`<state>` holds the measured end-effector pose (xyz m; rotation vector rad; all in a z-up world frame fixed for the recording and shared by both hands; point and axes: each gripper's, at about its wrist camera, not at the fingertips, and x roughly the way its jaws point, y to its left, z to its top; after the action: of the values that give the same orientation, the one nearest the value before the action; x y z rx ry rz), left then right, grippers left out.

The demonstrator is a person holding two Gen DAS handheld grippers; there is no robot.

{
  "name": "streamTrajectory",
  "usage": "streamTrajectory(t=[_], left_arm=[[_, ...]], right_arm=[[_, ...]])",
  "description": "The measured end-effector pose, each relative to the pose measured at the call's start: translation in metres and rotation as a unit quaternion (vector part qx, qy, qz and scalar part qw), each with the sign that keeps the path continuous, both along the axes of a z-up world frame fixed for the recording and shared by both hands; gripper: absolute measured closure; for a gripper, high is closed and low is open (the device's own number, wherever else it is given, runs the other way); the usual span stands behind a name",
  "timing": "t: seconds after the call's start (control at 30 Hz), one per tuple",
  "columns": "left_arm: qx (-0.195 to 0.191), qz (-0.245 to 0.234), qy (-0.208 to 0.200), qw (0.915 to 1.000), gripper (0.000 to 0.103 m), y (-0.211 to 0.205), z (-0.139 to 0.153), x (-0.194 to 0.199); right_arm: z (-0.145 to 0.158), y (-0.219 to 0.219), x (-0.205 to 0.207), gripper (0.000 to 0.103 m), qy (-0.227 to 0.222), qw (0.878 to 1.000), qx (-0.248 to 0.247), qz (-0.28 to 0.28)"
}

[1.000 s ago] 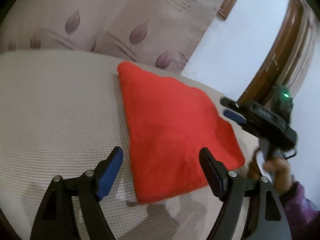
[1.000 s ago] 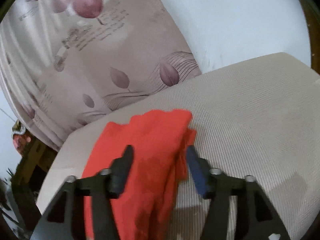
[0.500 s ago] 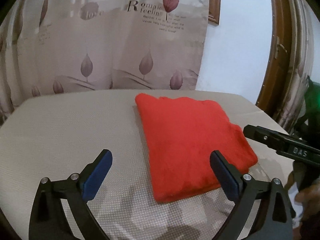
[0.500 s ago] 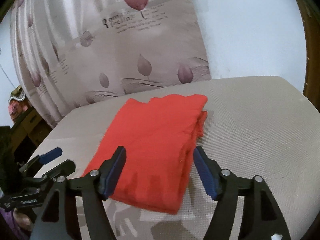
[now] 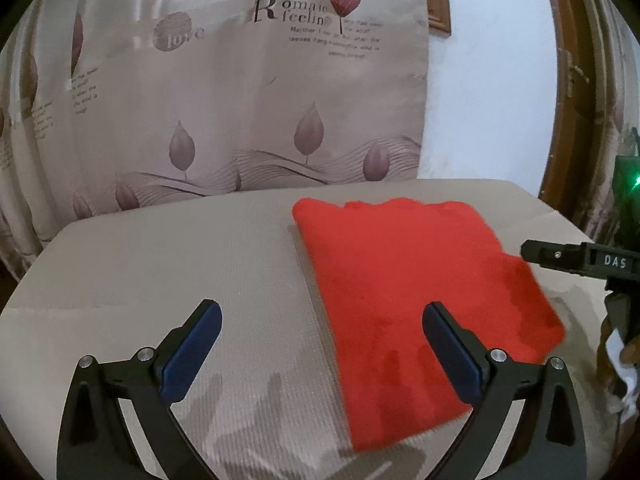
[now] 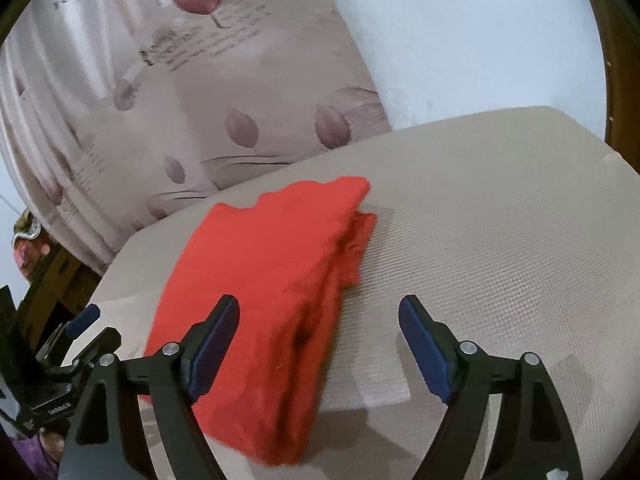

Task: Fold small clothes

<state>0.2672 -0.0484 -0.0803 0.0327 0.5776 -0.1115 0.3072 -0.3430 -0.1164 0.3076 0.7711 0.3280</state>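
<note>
A red cloth (image 5: 412,292) lies folded into a flat rectangle on the beige textured table (image 5: 160,272). It also shows in the right wrist view (image 6: 264,288), with its stacked folded edges along the right side. My left gripper (image 5: 320,344) is open and empty, held above the table at the cloth's near left edge. My right gripper (image 6: 320,340) is open and empty, above the cloth's near right edge. The right gripper also shows at the right side of the left wrist view (image 5: 576,260), and the left gripper at the lower left of the right wrist view (image 6: 76,336).
A beige curtain with leaf prints and lettering (image 5: 240,100) hangs behind the table. A white wall (image 5: 488,80) and a brown wooden door frame (image 5: 560,80) stand at the right. Dark furniture (image 6: 44,276) sits beyond the table's left edge.
Both grippers have pulled back and risen from the cloth. The right gripper's jaws have opened wider. The cloth lies still.
</note>
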Motion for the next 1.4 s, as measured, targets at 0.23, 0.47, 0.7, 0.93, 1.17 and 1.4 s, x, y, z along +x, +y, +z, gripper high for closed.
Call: streamTrajectory(t=[0.23, 0.47, 0.7, 0.93, 1.17, 1.4], left_arm=[[-0.005, -0.024, 0.034, 0.9991, 0.003, 0.004, -0.012, 0.039], [-0.141, -0.121, 0.132, 0.9738, 0.003, 0.03, -0.036, 0.099], [-0.27, -0.198, 0.193, 0.9224, 0.003, 0.047, -0.059, 0.14], [-0.262, -0.29, 0.22, 0.8938, 0.003, 0.016, -0.061, 0.16], [-0.257, -0.29, 0.218, 0.8957, 0.03, 0.014, -0.059, 0.162], [-0.226, -0.256, 0.216, 0.9147, 0.058, 0.006, -0.059, 0.158]], right_arm=[[-0.014, 0.006, 0.028, 0.022, 0.024, 0.999, -0.005, 0.022], [-0.03, 0.007, 0.056, 0.021, 0.071, 0.994, 0.045, 0.072], [-0.042, 0.005, 0.081, 0.02, 0.113, 0.979, 0.108, 0.13], [-0.047, 0.014, 0.102, 0.017, 0.136, 0.958, 0.139, 0.209], [-0.049, 0.032, 0.106, 0.041, 0.124, 0.96, 0.125, 0.219], [-0.063, 0.022, 0.11, 0.071, 0.154, 0.954, 0.177, 0.189]])
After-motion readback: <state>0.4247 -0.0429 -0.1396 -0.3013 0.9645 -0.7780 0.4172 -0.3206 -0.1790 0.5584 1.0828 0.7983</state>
